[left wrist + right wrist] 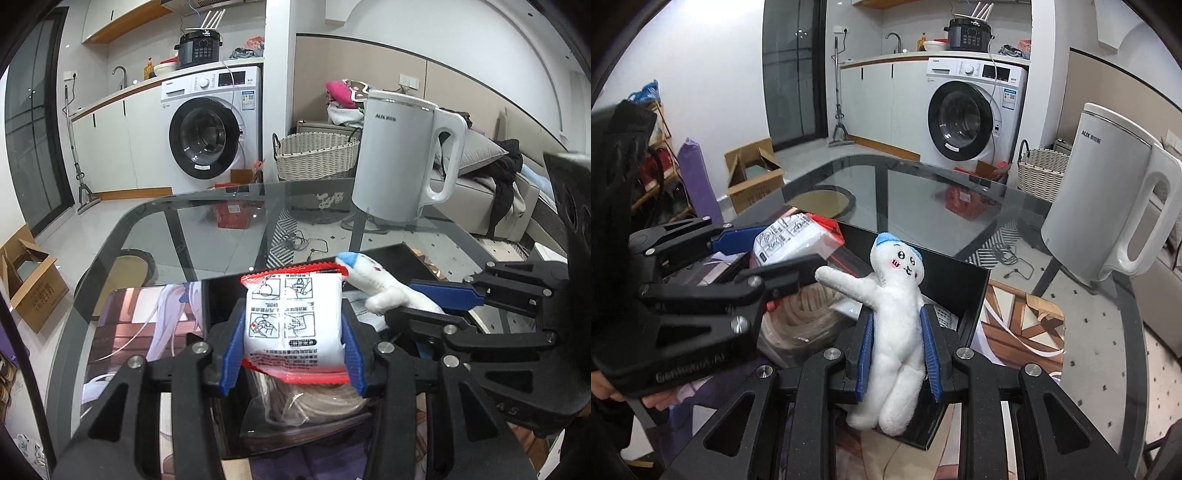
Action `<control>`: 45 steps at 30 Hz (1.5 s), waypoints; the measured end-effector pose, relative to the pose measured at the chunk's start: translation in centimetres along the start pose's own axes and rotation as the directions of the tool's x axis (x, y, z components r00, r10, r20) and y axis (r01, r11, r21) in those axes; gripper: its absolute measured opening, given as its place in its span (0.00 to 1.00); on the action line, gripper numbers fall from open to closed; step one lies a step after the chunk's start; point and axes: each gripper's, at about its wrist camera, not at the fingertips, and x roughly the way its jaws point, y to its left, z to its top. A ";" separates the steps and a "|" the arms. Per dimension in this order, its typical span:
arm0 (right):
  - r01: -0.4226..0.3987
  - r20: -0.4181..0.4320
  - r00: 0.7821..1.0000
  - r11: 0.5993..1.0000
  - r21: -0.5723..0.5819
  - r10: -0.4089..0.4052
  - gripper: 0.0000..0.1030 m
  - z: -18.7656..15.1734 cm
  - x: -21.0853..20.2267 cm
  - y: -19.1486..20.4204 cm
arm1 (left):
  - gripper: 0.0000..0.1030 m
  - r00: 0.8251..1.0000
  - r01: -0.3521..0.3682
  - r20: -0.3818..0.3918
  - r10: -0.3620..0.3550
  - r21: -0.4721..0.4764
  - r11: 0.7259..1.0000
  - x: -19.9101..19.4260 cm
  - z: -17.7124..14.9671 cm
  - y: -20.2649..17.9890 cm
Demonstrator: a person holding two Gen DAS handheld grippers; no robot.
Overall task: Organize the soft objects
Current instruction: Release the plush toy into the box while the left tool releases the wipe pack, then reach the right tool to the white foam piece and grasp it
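My left gripper (pixel 291 325) is shut on a white packet with red edges (pixel 293 321) and holds it above a black tray (pixel 391 254). The packet also shows in the right wrist view (pixel 792 240), held by the left gripper (pixel 790 254). My right gripper (pixel 897 332) is shut on a white plush doll with a blue cap (pixel 895 321), gripped at its body over the tray (pixel 975 291). The doll also shows in the left wrist view (pixel 376 280), with the right gripper (pixel 424 299) around it. A bagged coil of beige rope (pixel 314 402) lies in the tray under the packet.
The tray sits on a printed mat (pixel 147 321) on a glass table (pixel 207 229). A white electric kettle (pixel 399 155) stands on the table at the far right. Beyond are a washing machine (pixel 210 125), a wicker basket (pixel 317 155) and a cardboard box (pixel 33 280) on the floor.
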 end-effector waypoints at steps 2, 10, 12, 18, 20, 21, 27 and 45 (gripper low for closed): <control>-0.002 -0.019 1.000 1.000 -0.004 0.002 0.24 0.1 0.6 0.1 | 0.44 1.000 0.000 -0.010 0.000 0.002 1.000 0.3 -0.1 -0.1; -0.004 -0.071 0.997 0.999 -0.032 0.002 0.24 0.4 1.7 0.5 | 0.44 1.000 -0.001 -0.029 0.002 0.006 1.000 1.1 -0.3 0.2; -0.014 -0.076 0.997 0.999 -0.031 0.012 0.26 0.5 1.7 0.4 | 0.44 0.999 -0.001 -0.035 0.002 0.018 1.000 1.2 -0.3 0.0; -0.028 0.004 1.000 0.999 -0.046 0.028 0.59 -0.2 -0.7 0.4 | 0.54 0.999 0.008 -0.052 -0.007 0.024 1.000 1.1 -0.2 0.1; -0.011 0.019 1.000 0.999 -0.040 0.012 0.62 -0.4 -1.8 0.2 | 0.62 0.998 0.019 -0.054 -0.017 0.028 0.999 0.9 -0.3 -0.1; -0.005 0.025 1.000 0.999 -0.036 0.006 0.65 -0.6 -2.2 0.1 | 0.64 0.998 0.022 -0.054 -0.021 0.031 0.999 0.7 -0.3 -0.2; -0.011 0.071 0.997 1.000 -0.009 0.011 0.86 -1.6 -5.3 -0.8 | 0.90 0.999 0.039 -0.016 -0.039 0.005 0.999 -1.5 -0.5 -0.1; 0.010 0.068 0.998 0.995 0.098 -0.017 1.00 -7.3 -10.4 -1.2 | 1.00 0.998 0.046 0.028 -0.048 0.067 0.997 -8.9 -4.1 -0.9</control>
